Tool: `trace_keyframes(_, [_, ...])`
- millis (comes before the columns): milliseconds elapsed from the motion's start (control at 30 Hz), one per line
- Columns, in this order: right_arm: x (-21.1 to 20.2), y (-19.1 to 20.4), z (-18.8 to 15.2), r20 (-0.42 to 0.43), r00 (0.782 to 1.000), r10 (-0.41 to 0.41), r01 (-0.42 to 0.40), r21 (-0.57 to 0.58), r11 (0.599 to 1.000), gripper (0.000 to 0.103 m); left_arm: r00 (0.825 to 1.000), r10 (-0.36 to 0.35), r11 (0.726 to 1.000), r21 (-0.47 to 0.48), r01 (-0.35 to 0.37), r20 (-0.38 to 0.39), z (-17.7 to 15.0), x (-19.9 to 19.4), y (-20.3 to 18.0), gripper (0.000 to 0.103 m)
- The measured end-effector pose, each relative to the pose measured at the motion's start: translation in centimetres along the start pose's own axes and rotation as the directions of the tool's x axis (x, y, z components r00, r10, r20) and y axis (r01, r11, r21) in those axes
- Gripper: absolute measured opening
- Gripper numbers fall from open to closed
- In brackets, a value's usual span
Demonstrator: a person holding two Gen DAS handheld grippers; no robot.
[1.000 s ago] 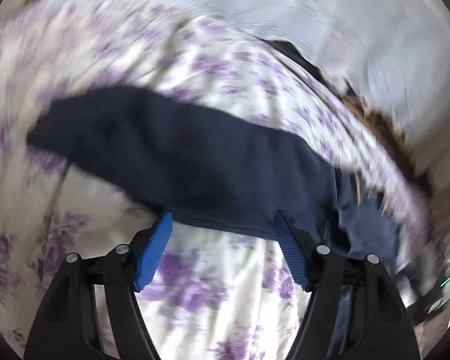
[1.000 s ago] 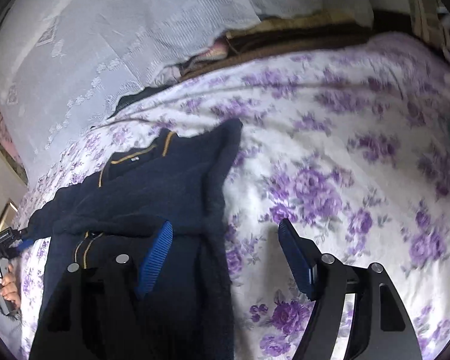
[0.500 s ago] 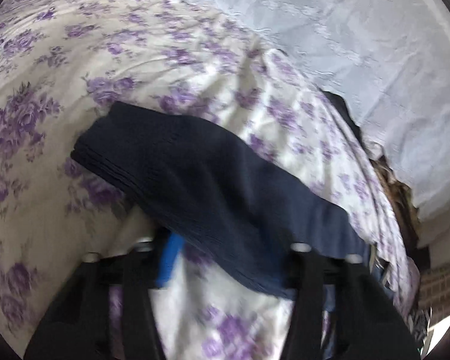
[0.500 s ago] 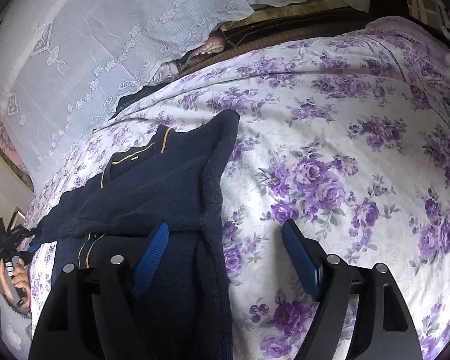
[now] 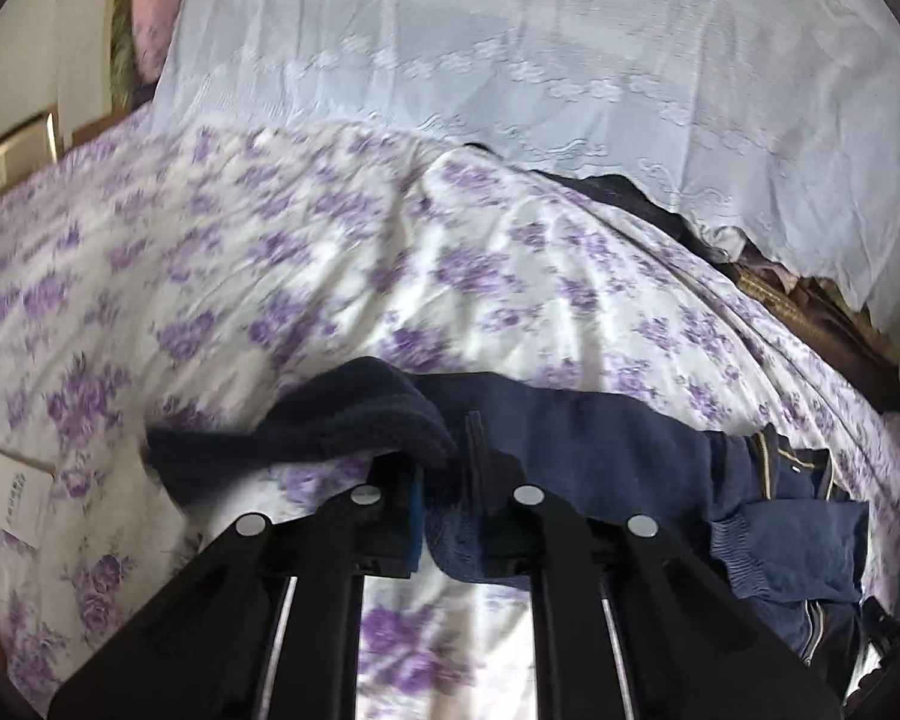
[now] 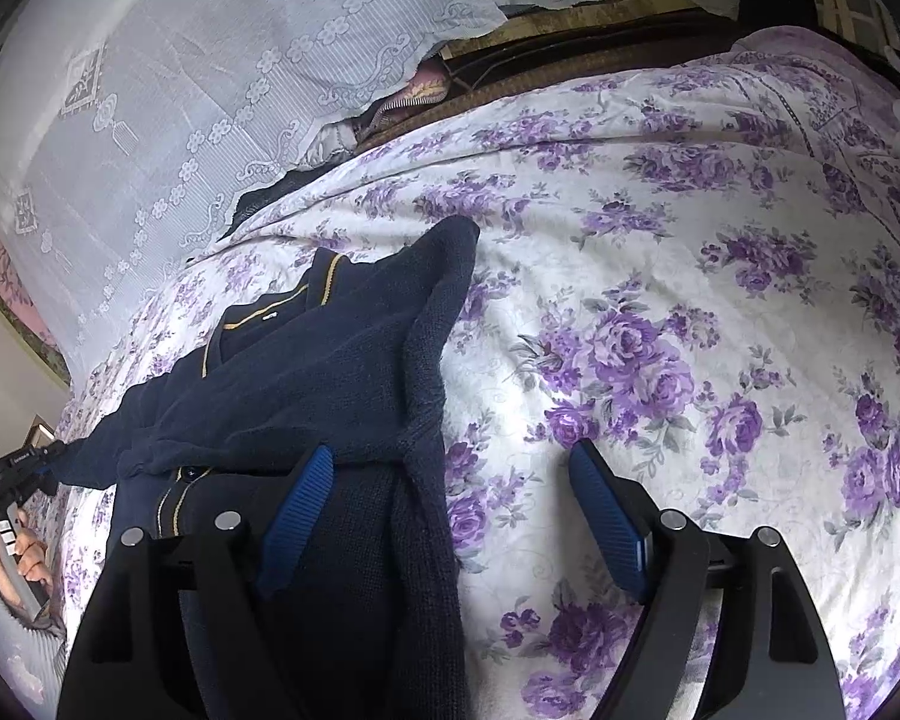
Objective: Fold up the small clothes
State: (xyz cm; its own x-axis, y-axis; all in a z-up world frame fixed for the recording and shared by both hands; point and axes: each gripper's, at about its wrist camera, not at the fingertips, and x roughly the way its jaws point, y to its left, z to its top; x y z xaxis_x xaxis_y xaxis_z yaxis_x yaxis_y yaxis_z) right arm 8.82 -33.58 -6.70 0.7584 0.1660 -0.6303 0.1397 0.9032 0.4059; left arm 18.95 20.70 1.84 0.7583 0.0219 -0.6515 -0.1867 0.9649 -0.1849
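Left tongs [image 5: 444,480], lower centre of left view, clamped on navy sweater [image 6: 342,372] sleeve, lifted off floral bed [image 6: 660,276]; sweater body lies left-centre in right view w/ right tongs [image 6: 450,516] wide open, nothing held.

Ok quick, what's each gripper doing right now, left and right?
Left gripper: its jaws have just closed and are shut on the sleeve of the navy cardigan.
Right gripper: open, holding nothing, over the cardigan's edge.
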Motion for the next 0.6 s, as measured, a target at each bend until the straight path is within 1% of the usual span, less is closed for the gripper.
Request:
trace_keyframes(233, [-1.7, -1.5, 0.7, 0.071, 0.997, -0.015, 0.007, 0.103, 0.995, 0.082, 1.000, -0.003, 0.994, 0.107, 0.000, 0.031, 0.3, -1.7, -4.6, 0.010])
trace_keyframes(400, [-1.8, -2.6, 0.9, 0.061, 0.998, 0.009, -0.020, 0.177, 0.984, 0.082, 0.998, -0.017, 0.983, 0.185, 0.007, 0.053, 0.0, -2.6, -8.8, 0.010])
trace_keyframes(600, [-2.2, -3.2, 1.0, 0.066, 0.997, 0.033, -0.046, 0.214, 0.976, 0.082, 0.998, -0.040, 0.963, 0.267, 0.023, 0.058, -1.0, -2.9, -14.1, 0.010])
